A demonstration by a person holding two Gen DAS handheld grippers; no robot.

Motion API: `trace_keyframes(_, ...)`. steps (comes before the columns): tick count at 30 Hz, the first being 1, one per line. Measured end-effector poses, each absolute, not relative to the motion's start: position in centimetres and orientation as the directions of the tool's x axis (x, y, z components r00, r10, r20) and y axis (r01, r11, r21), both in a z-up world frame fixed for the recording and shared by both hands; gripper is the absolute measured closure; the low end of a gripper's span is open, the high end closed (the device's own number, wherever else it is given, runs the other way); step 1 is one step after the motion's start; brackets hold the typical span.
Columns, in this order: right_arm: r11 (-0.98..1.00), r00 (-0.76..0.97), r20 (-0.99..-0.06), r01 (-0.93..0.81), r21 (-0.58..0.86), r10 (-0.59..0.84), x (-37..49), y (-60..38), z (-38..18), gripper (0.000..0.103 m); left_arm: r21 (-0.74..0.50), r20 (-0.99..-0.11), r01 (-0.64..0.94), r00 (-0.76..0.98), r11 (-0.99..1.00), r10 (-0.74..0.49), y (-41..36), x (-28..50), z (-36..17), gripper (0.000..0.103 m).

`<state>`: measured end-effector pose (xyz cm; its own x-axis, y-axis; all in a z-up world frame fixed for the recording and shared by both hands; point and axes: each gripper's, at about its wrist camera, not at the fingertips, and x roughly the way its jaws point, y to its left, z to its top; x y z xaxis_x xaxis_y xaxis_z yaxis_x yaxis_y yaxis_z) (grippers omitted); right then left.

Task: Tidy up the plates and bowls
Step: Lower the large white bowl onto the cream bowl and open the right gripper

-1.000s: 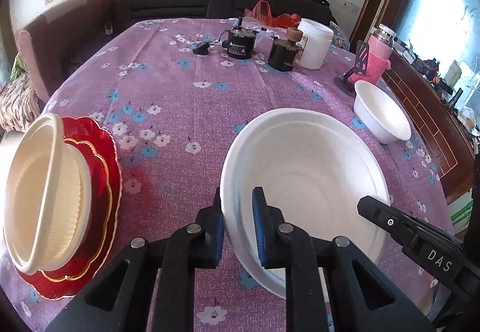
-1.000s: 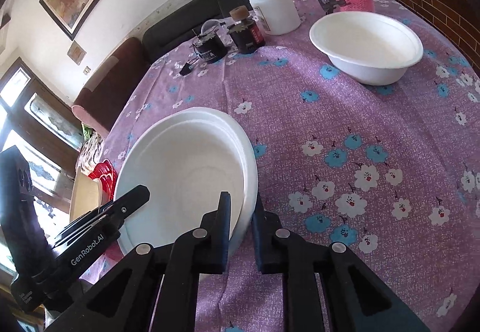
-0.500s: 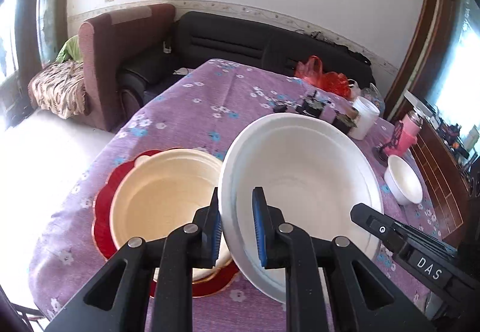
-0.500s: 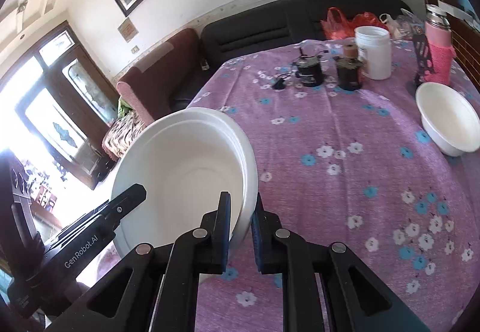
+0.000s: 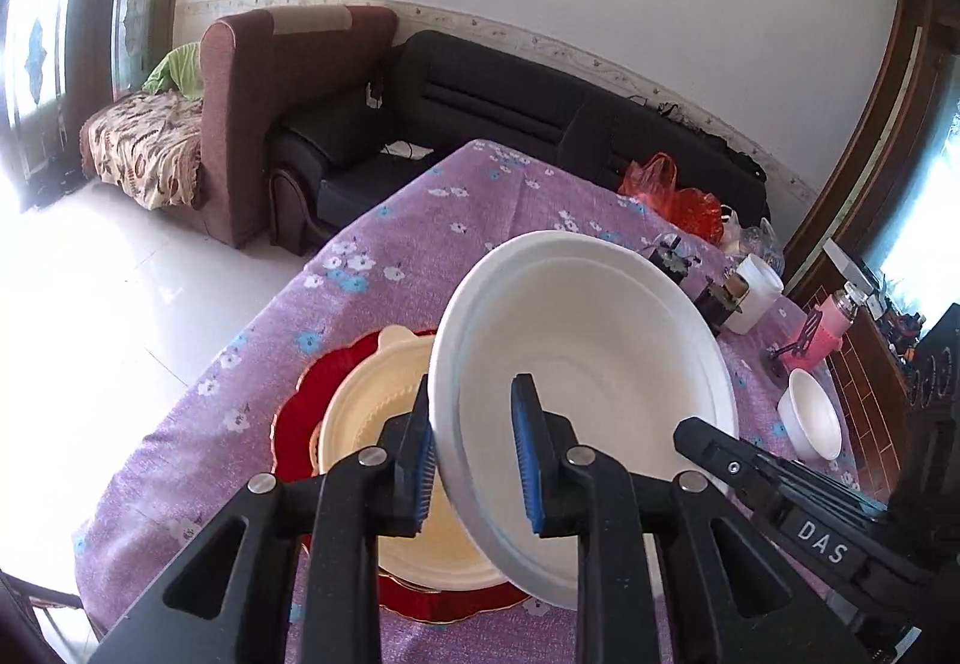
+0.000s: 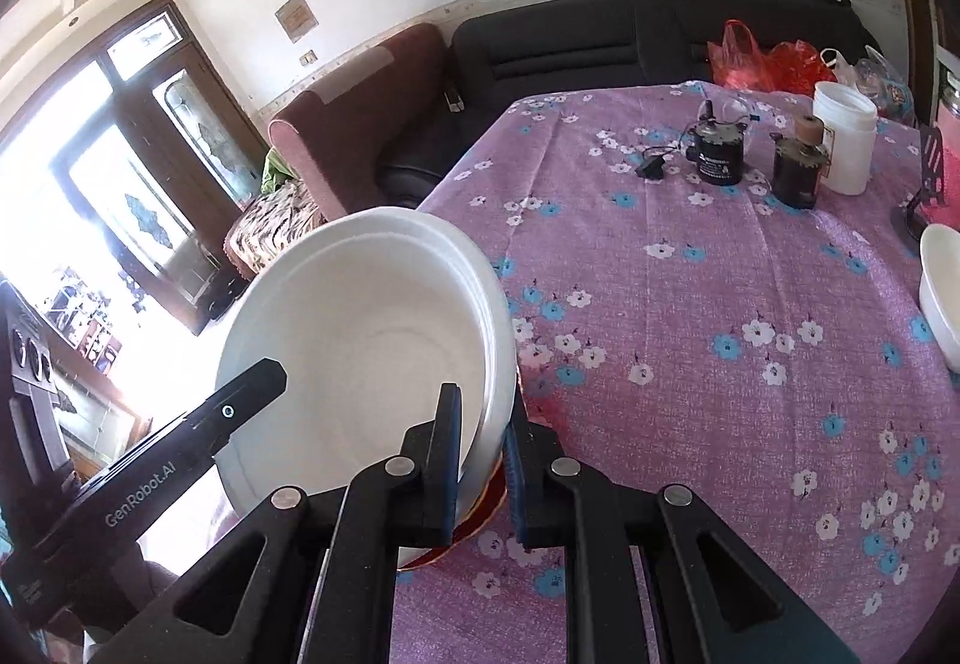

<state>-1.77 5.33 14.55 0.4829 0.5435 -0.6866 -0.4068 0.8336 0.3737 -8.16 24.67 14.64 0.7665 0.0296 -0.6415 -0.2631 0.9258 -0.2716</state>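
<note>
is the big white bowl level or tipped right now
Tipped. The big white bowl leans with its opening facing the camera, above the cream bowl.

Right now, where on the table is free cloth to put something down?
Free: the middle cloth between the large white bowl and small white bowl. Crowded: the far edge by the black devices and white jar.

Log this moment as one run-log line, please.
left gripper: shut on white bowl rim | right gripper: shut on same rim | white bowl: tilted above cream bowl on red plate
</note>
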Motion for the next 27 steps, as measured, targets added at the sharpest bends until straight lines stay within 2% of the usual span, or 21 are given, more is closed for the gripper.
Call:
trace_keyframes(5,0.816,0.444,-0.701,-0.449,0.364,0.557,-1.4,8.4,14.0,0.088,-0.198,-0.636,-0.322,0.761,0.926,0.129,25.7,-8.8,14.6,0.075)
trace_keyframes(13,0.834,0.406,-0.755,-0.44,0.333,0.515,-0.9,10.7,10.6,0.088,-0.138,-0.752,-0.378,0.641,0.915,0.152,27.4,-6.8,9.5,0.073)
trace_keyframes(14,0.839,0.406,-0.761,-0.439,0.322,0.505,-0.8,10.9,10.3,0.088,-0.135,-0.751,-0.381,0.641,0.915,0.156,27.4,-6.9,9.4,0.071)
trace_keyframes(16,0.848,0.416,-0.769,-0.438,0.299,0.486,-0.9,11.0,9.9,0.089,-0.128,-0.739,-0.39,0.651,0.912,0.174,27.6,-7.2,9.7,0.061)
trace_keyframes(18,0.855,0.428,-0.771,-0.439,0.278,0.471,-0.9,11.1,9.8,0.089,-0.132,-0.72,-0.401,0.667,0.906,0.19,28.0,-7.8,10.3,0.04)
trace_keyframes(20,0.856,0.432,-0.772,-0.438,0.273,0.467,-0.9,11.2,9.8,0.089,-0.138,-0.698,-0.417,0.685,0.898,0.211,28.4,-8.5,11.0,0.036)
trace_keyframes(25,0.856,0.43,-0.763,-0.416,0.307,0.483,-0.8,11.0,9.5,0.087,-0.179,-0.67,-0.433,0.711,0.883,0.213,29.3,-9.7,12.2,0.035)
trace_keyframes(27,0.842,0.418,-0.752,-0.419,0.339,0.51,-0.7,10.7,9.6,0.076,-0.196,-0.656,-0.433,0.725,0.88,0.211,29.5,-10.3,12.6,0.034)
